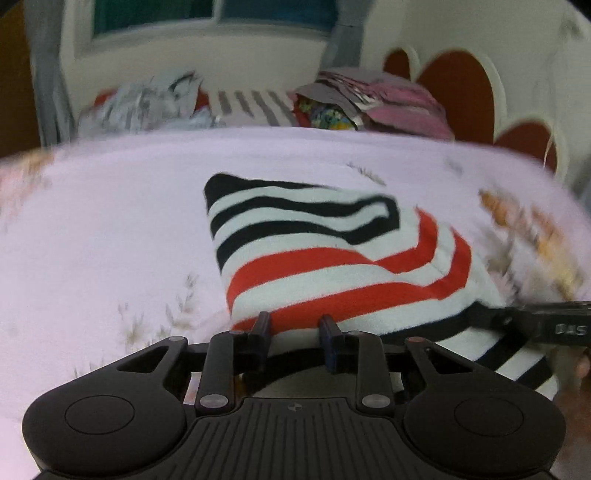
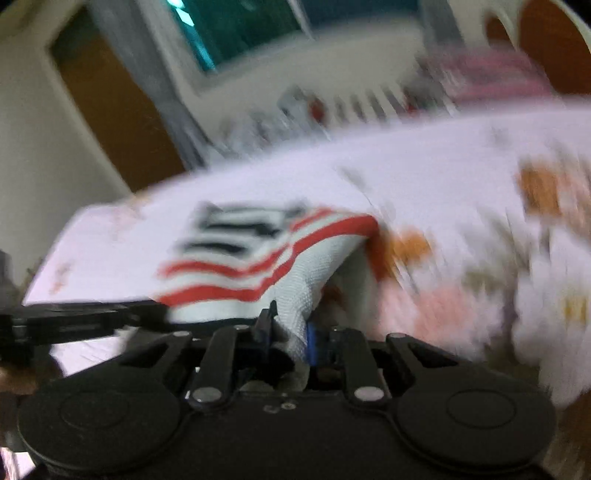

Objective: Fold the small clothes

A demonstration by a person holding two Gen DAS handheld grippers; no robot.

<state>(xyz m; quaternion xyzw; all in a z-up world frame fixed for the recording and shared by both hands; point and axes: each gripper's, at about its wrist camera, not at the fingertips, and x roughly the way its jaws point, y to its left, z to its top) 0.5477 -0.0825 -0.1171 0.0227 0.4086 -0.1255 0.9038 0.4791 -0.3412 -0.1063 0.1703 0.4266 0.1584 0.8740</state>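
A small folded garment (image 1: 332, 258) with black, red and white stripes lies on the pale floral bedsheet (image 1: 110, 240). My left gripper (image 1: 295, 326) stands at its near hem with cloth between the two narrowly spaced fingers; whether the pads press on it does not show. The right gripper's black arm (image 1: 535, 326) reaches in at the garment's right corner. In the blurred right wrist view my right gripper (image 2: 290, 332) is shut on a bunched white corner of the garment (image 2: 295, 266), which is lifted off the sheet there. The left gripper's arm (image 2: 74, 321) shows at the left.
Heaps of other clothes (image 1: 369, 99) and a grey-white pile (image 1: 147, 99) lie along the bed's far edge under a window (image 1: 214, 14). A red and cream headboard (image 1: 461, 96) stands at the right. A brown door (image 2: 110, 110) is beyond the bed's left corner.
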